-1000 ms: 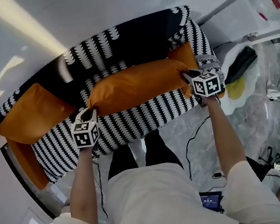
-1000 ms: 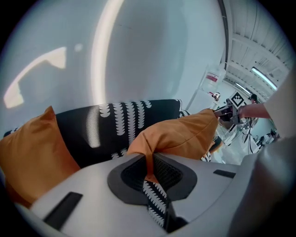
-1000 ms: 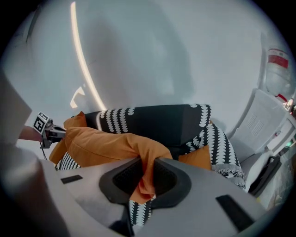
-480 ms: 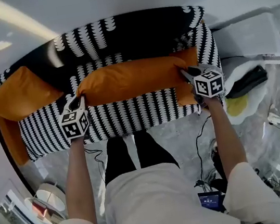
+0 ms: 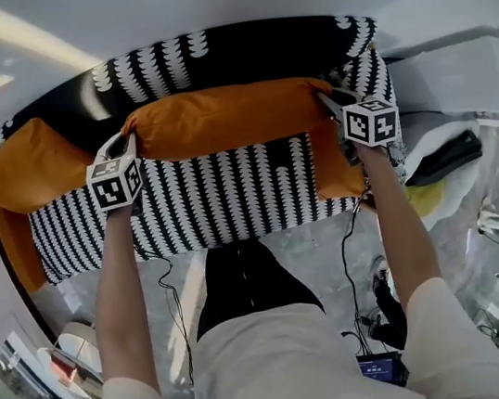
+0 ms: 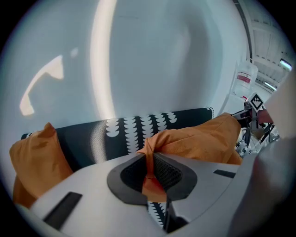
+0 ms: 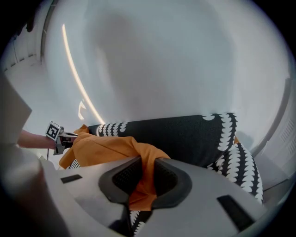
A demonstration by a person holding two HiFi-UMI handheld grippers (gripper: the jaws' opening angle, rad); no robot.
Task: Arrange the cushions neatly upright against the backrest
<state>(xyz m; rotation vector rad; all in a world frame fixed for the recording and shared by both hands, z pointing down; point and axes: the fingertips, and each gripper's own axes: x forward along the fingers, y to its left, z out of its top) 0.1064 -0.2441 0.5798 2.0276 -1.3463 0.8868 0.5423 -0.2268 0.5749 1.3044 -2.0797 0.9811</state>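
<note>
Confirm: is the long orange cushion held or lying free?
Held: the left gripper and right gripper each clamp an end corner of the long orange cushion.

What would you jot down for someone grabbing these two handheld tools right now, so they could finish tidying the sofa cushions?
Left tongs: shut on the long orange cushion's left corner.
Right tongs: shut on its right corner.
The cushion stretches lengthwise between them, in front of the backrest.
Done: gripped at both ends.
Left to do: stand it against the backrest, let go, then straighten the left-end cushion and right-end cushion.
</note>
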